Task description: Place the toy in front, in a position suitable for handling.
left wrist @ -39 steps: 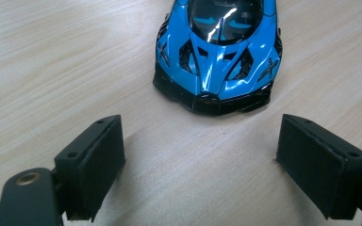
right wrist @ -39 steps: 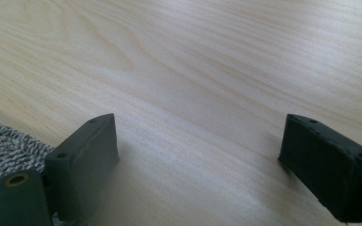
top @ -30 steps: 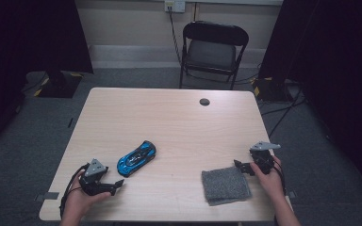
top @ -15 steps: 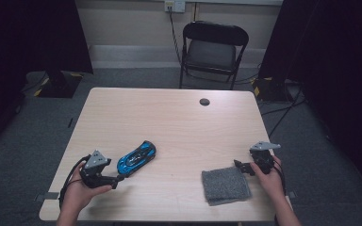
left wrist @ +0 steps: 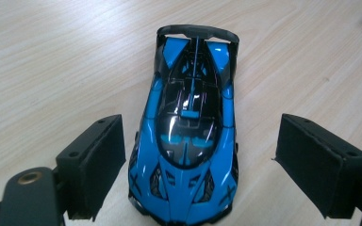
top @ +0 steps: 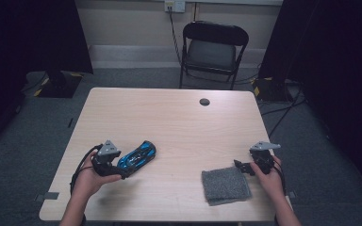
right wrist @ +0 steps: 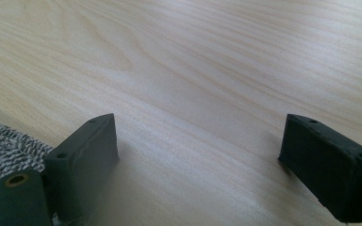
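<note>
The toy car [top: 138, 157] lay on the bench [top: 179, 127] in the lower left of the high view, blue and black, set on a slant with one end toward the upper right of the frame. The left claw [top: 122, 168] was at the car's lower-left end, held by the left hand [top: 90, 173].

In the left claw view the car [left wrist: 188, 136] sat between the two jaws, which stood wide apart. Its nearer end reached the bottom edge of the frame, roughly level with the jaw pads; its far end, carrying a dark wing, pointed to the top centre. A gap of bare bench showed on each side between car and pad, narrower at the left pad than at the right. Neither pad touched the car. All of the car rested flat on the bench.

The right claw [top: 241, 165] was in the lower right of the high view, held by the right hand [top: 269, 175], just at the upper-right corner of the grey cloth [top: 225, 184]. In the right claw view its jaws were spread wide over bare wood with nothing between them; the cloth [right wrist: 4, 141] showed at the lower left edge, beside the left jaw. The car and the cloth lay well apart.
</note>
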`<state>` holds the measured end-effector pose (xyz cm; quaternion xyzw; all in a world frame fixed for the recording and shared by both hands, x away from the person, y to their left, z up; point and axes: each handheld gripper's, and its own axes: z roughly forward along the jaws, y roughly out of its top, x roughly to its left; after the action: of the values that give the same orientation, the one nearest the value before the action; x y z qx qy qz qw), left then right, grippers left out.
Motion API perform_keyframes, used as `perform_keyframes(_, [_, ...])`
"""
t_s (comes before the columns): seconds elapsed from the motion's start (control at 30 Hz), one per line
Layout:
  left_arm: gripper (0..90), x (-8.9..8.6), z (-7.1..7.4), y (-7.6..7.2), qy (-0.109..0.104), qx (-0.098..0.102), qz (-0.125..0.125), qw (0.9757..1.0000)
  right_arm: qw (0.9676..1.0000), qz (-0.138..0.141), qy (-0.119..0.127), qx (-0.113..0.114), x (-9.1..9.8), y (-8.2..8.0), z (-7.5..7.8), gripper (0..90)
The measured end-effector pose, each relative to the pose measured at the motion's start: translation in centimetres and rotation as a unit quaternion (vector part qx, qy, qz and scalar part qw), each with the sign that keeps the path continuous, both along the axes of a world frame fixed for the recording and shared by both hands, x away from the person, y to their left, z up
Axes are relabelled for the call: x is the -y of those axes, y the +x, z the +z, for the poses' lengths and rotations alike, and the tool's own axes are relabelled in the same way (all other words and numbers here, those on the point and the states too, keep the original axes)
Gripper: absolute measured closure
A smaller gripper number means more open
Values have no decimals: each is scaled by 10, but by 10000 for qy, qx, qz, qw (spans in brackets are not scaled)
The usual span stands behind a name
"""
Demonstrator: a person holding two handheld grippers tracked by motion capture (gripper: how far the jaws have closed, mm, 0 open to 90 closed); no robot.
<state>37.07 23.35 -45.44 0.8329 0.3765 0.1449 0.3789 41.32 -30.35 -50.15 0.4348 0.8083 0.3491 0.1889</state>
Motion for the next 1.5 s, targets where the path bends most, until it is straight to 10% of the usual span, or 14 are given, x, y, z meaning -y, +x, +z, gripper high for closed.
perform_keyframes(0.7, [161, 33, -7, 45, 274, -176, -305, 9990, 10000, 38, -1, -3, 0, 1, 0, 109])
perform_keyframes(1.5, [156, 57, -24, 63, 224, -369, -262, 9987, 10000, 68, 0, 3, 0, 2, 0, 109])
